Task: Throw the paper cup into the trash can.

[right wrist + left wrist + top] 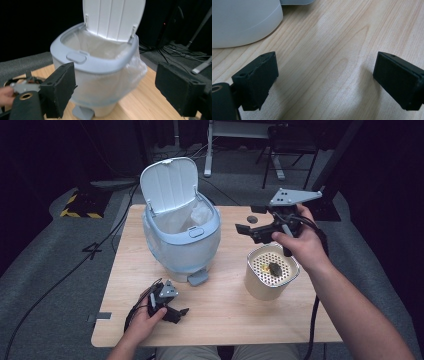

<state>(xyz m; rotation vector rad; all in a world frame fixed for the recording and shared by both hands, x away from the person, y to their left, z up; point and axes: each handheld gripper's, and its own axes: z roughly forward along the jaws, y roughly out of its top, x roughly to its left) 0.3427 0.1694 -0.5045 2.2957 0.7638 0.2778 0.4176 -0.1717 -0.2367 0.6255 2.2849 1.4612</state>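
The table [225, 320] fills mid-frame. The bin [181, 227] stands upper left, lid up, likely to receive scraps from the strainer [270, 272] at right. Right gripper [250, 231] hovers spread; left gripper [177, 312] rests spread, bottom left.

The big bin [182, 232] stands at the back left of the surface [220, 312]; its lid [169, 184] is up, so the way in from above is free; the white pot [270, 271] blocks the right side; between bin and pot is a bare gap; the front middle is bare too.
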